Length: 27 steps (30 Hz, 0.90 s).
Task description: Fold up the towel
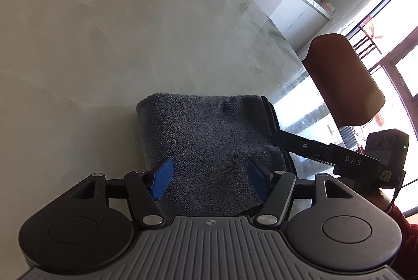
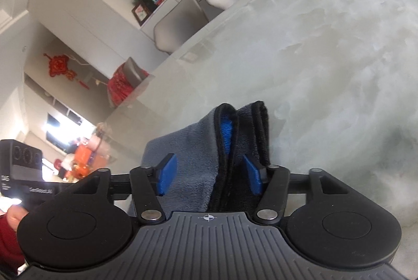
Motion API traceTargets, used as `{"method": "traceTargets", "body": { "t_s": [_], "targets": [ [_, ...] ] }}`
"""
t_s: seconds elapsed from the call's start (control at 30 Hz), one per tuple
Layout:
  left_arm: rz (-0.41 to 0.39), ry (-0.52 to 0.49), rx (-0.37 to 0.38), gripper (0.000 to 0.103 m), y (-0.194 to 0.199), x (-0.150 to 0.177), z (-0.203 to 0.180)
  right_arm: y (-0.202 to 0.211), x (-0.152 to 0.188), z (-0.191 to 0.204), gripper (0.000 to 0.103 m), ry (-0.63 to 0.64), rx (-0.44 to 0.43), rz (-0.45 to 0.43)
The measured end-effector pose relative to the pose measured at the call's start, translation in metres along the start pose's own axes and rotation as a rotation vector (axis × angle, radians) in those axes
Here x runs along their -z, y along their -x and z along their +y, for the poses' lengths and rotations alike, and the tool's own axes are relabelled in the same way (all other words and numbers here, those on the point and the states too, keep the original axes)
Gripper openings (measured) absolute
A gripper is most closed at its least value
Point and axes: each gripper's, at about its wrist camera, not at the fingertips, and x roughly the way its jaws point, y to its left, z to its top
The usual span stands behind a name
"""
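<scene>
The towel [image 1: 209, 144], dark grey and folded into a thick pad, lies on the pale marbled table [image 1: 130, 45] straight ahead of the left tongs [image 1: 210, 175] and runs back under them, so that their two blue pads [image 1: 163, 178] stand wide apart above its near part, one over each side. From this view I cannot tell whether the pads touch the cloth; nothing is clamped between them. The right tongs [image 1: 295, 147] come in from the right side, their black finger reaching the towel's black-bound right edge, with a hand [image 1: 384, 197] behind them. In the right wrist view the right tongs [image 2: 210, 175] likewise stand well open, pads [image 2: 167, 174] spread to either side of the towel [image 2: 188, 149], whose stacked, black-hemmed edges [image 2: 230, 149] rise between them and point away. A strip of blue [image 2: 226, 131] shows inside the gap between two layers ahead of these tongs. Neither pad is seen pressing on the cloth. The left tongs' body [image 2: 23, 167] sits at the left edge of that view, with a hand [image 2: 14, 218] below it.
</scene>
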Motion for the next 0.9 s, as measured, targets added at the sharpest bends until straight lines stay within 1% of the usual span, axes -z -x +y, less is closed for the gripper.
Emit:
{"method": "traceTargets", "body": {
  "t_s": [0.1, 0.17, 0.2, 0.23, 0.43, 0.63, 0.7, 0.77, 0.83, 0.9],
  "targets": [
    [0.000, -0.009, -0.003, 0.067, 0.000, 0.001, -0.001, -0.002, -0.002, 0.004, 0.060, 0.042, 0.007, 0.022],
    [-0.001, -0.014, -0.008, 0.067, 0.000, 0.001, -0.002, -0.004, -0.004, 0.009, 0.034, 0.090, 0.052, 0.038],
    [-0.002, -0.015, -0.010, 0.067, 0.000, 0.001, -0.003, -0.006, -0.005, 0.010, 0.012, 0.096, 0.073, 0.054],
    [-0.003, -0.014, -0.011, 0.067, 0.000, 0.001, -0.003, -0.007, -0.006, 0.010, 0.011, 0.095, 0.079, 0.059],
    [-0.002, -0.008, -0.017, 0.067, 0.002, 0.001, -0.001, 0.001, -0.008, 0.018, 0.009, 0.092, 0.041, 0.032],
    [-0.011, -0.005, -0.025, 0.068, 0.008, 0.002, 0.000, 0.024, -0.018, 0.027, 0.009, 0.097, 0.009, 0.003],
    [-0.017, -0.009, -0.027, 0.068, 0.009, 0.002, 0.000, 0.031, -0.022, 0.026, 0.009, 0.098, 0.013, -0.009],
    [-0.017, -0.010, -0.027, 0.068, 0.009, 0.003, 0.000, 0.035, -0.024, 0.023, 0.009, 0.104, 0.034, -0.013],
    [-0.014, -0.013, -0.026, 0.068, 0.009, 0.004, -0.001, 0.033, -0.025, 0.018, 0.009, 0.110, 0.067, -0.001],
    [-0.010, -0.019, -0.024, 0.068, 0.008, 0.005, -0.002, 0.030, -0.025, 0.010, 0.009, 0.100, 0.079, 0.012]
  ]
}}
